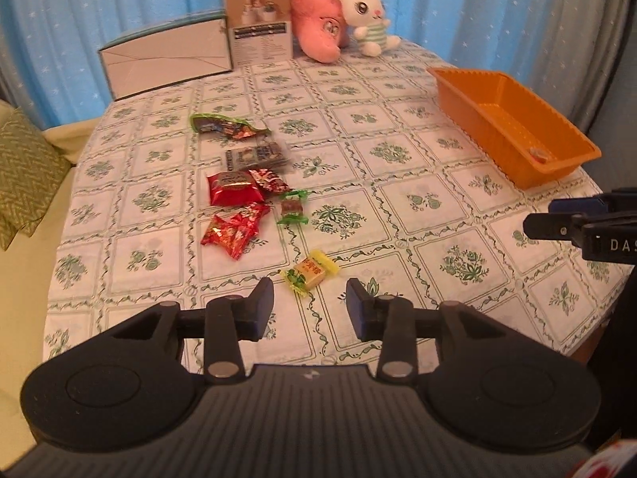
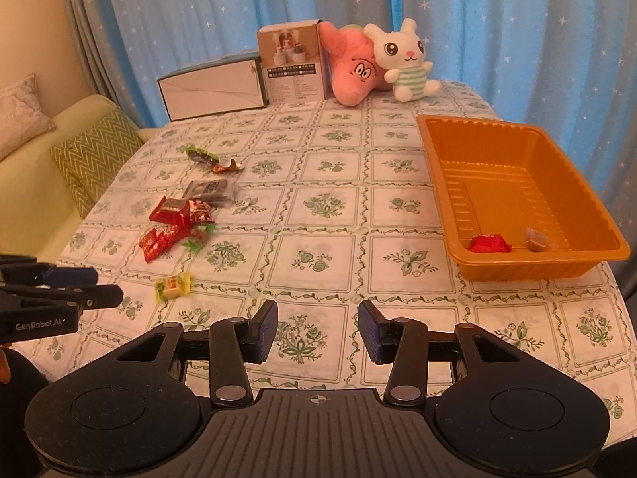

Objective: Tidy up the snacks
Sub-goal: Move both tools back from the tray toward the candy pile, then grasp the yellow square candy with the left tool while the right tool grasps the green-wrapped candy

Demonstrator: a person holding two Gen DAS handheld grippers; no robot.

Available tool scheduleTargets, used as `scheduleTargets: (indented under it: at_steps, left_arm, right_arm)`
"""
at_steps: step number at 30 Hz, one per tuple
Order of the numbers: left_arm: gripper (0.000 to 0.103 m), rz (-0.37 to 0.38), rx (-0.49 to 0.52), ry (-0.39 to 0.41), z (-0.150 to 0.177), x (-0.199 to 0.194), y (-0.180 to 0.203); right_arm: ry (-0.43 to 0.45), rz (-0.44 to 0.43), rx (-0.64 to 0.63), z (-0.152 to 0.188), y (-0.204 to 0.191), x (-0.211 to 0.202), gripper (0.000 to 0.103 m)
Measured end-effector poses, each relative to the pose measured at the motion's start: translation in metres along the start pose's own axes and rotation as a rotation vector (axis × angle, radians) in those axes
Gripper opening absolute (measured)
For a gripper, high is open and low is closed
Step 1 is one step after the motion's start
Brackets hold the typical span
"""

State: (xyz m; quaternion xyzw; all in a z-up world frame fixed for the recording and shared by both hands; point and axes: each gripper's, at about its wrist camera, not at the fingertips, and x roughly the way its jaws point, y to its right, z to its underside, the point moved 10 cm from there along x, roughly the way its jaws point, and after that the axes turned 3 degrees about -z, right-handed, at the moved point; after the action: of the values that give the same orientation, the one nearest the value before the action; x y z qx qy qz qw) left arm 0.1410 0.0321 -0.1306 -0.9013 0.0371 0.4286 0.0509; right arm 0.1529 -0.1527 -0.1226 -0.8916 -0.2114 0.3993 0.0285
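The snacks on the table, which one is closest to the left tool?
The yellow-wrapped candy, lying alone just ahead of the open left tool. The red packets and the other snacks lie farther away in a cluster.

Tablecloth [image 2: 318,207]: white, green floral squares.
Tray [image 2: 597,257]: orange.
Sweet in tray [image 2: 489,243]: red wrapper.
Nearest sweet [image 1: 314,270]: yellow and green wrapper.
Snack packets [image 1: 235,193]: shiny red.
Curtain [image 2: 239,20]: blue with white stars.
Rabbit toy [image 2: 406,59]: white, green-striped shirt.
Plush beside it [image 2: 354,71]: pink.
Cushion [image 2: 95,155]: green zigzag.
Grippers: black.
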Motion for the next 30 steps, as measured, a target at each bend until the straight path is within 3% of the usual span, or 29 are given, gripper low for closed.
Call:
scheduleTargets:
  at_steps: [8,13,18,24,30]
  left_arm:
    - [0.042,0.046,0.212,-0.043,-0.004,0.042,0.005]
    - [0.041,0.076,0.274,-0.075,-0.001,0.067,0.005]
    - [0.038,0.109,0.294,-0.089,0.001,0.085,0.003]
    - [0.019,0.175,0.279,-0.093,0.0,0.09,0.005]
    - [0.018,0.127,0.18,-0.085,-0.005,0.082,-0.009]
  right_arm:
    - [-0.02,-0.001,-0.02,0.0,-0.007,0.027,0.045]
    - [-0.038,0.004,-0.016,-0.001,-0.007,0.045,0.045]
    - [-0.052,0.007,-0.01,-0.002,-0.007,0.059,0.045]
    - [-0.063,0.005,-0.012,-0.002,-0.009,0.07,0.045]
    - [-0.059,-0.013,-0.016,-0.009,-0.02,0.081,0.045]
